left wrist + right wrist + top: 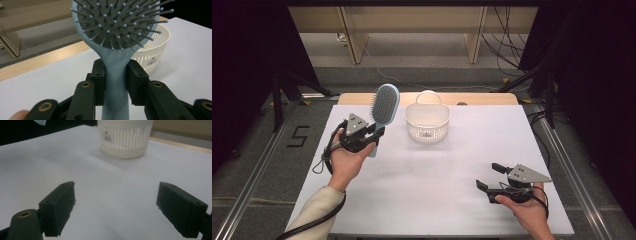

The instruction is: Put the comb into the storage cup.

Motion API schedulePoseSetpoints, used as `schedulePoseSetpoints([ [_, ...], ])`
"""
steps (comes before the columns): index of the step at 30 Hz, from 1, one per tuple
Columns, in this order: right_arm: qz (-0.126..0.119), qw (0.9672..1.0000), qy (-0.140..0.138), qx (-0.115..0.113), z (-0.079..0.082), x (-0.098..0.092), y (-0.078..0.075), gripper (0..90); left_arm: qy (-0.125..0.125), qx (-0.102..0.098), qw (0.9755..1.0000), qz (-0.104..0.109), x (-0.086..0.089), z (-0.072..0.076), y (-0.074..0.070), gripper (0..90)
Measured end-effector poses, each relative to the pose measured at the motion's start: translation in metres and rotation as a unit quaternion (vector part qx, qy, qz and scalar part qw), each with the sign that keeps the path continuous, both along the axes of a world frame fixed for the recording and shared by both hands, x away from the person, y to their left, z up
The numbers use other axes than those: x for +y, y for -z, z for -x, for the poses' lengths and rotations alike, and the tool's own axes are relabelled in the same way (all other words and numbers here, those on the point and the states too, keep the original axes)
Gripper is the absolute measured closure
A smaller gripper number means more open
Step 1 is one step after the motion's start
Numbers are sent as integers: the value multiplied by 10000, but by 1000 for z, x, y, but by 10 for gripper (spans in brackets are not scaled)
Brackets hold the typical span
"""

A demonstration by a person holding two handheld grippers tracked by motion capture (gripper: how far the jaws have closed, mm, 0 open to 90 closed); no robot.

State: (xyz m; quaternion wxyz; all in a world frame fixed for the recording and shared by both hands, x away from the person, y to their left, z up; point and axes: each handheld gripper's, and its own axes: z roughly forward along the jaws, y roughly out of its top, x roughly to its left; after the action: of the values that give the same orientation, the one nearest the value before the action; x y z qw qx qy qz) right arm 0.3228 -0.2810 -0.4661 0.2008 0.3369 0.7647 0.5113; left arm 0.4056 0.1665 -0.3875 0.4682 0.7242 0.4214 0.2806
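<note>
Pale blue plastic makes up the hairbrush (384, 107), whose dark grey pad of blue-tipped bristles faces left in the high view. It is held up off the tabletop (437, 190) at the far left, head uppermost and leaning slightly to the right. The left gripper (373, 134) pinches it by the handle: in the left gripper view the two black jaws press on either side of the handle just below the neck of the hairbrush (115, 75), with the bristle pad rising above them. The person's left hand (346, 161) carries that gripper, a cream sleeve showing on the forearm.

Just to the right of the brush head, at the far middle of the tabletop, stands a white slotted basket (428, 122) with a thin handle at its far rim; its rim and wall lie behind the brush in the left gripper view.

Well apart, at the near right, the right gripper (487, 176) rests low over the white tabletop in the person's right hand (527, 210), pointing left. Its jaws are spread wide with bare tabletop between them in the right gripper view, the basket (125, 142) standing beyond.
</note>
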Motion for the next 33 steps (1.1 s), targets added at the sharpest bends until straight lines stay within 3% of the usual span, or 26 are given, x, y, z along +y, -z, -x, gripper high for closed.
schedulePoseSetpoints([
  [33, 3, 10000, 22, -37, 0, 0, 0, 161, 48, -101, 9999, 50, -9, -7, -9, 700],
])
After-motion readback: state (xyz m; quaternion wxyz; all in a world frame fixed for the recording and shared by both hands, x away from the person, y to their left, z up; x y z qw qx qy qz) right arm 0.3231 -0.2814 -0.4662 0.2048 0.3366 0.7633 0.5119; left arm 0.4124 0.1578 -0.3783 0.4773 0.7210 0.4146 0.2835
